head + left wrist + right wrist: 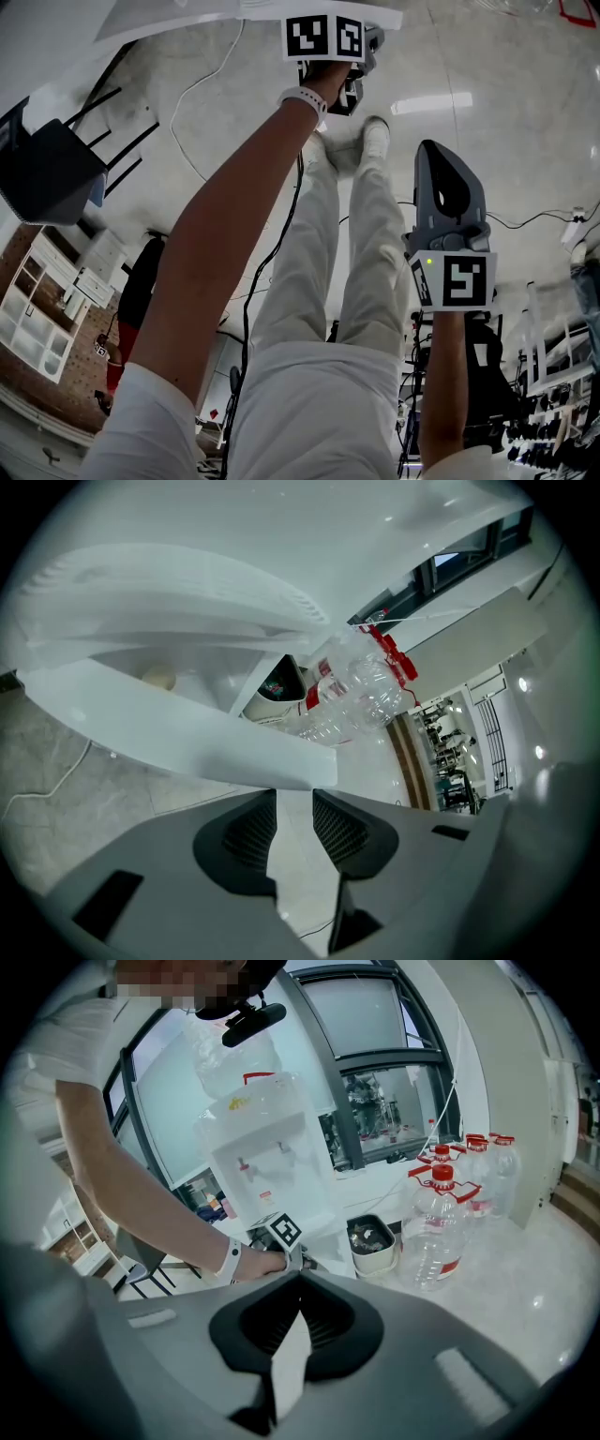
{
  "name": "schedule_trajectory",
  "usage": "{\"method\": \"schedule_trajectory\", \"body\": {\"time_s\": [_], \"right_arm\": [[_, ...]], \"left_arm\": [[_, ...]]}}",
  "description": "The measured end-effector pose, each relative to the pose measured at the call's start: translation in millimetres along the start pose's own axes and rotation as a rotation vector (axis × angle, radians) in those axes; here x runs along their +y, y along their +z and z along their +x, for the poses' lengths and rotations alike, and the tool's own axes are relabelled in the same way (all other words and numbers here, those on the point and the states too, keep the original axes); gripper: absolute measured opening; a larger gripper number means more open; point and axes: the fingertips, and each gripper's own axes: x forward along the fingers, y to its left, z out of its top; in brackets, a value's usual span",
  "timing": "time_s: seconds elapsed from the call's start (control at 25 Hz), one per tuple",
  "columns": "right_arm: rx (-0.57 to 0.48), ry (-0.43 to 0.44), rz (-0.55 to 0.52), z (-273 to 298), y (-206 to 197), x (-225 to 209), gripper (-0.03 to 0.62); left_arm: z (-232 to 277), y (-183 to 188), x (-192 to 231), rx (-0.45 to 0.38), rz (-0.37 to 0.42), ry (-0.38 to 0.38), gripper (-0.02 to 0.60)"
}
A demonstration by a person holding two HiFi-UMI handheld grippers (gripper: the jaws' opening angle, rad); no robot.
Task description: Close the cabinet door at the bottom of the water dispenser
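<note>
head view, left gripper (342, 67): reaching far forward past the shoes (376, 139).
head view, right gripper (444, 167): hanging back beside the leg (375, 262).
left gripper view, cabinet door (187, 738): lying straight ahead, long edge slanting from left down toward the jaw gap, stopping just above it.
left gripper view, jaws: standing apart, pinching nothing.
right gripper view, water dispenser (255, 1143): standing ahead-left, left gripper at its base, far nearer.
right gripper view, jaws: resting together, empty.
next, judged: left gripper pushing door shut.
</note>
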Motion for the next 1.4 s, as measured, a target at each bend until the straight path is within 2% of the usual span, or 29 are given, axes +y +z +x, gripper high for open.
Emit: {"method": "schedule_trajectory", "body": {"time_s": [0.2,0.36,0.6,0.88,1.04,1.2,1.4], "right_arm": [[-0.003,0.003,-0.009,1.8,3.6,1.3,0.009],[-0.004,0.003,-0.012,2.7,5.1,2.0,0.009],[0.002,0.0,-0.008,1.1,-0.2,3.2,0.009],[0.003,0.001,-0.012,4.2,1.5,5.7,0.009],[0.005,0.002,-0.013,6.2,1.1,7.3,0.009],[0.005,0.007,-0.013,7.9,0.8,10.8,0.009],[0.006,0.004,-0.008,9.7,1.8,9.8,0.009]], "left_arm": [[-5.3,6.1,2.2,-0.017,0.089,0.051,0.117],[-10.0,10.7,6.9,-0.031,0.161,0.108,0.077],[-18.8,22.9,24.6,-0.074,0.161,0.166,0.041],[-29.6,39.3,39.7,-0.112,0.179,0.213,0.038],[-32.2,48.4,40.7,-0.139,0.24,0.248,0.04],[-34.1,57.7,40.5,-0.16,0.266,0.261,0.04],[-34.4,67.4,36.9,-0.19,0.347,0.281,0.077]]}}
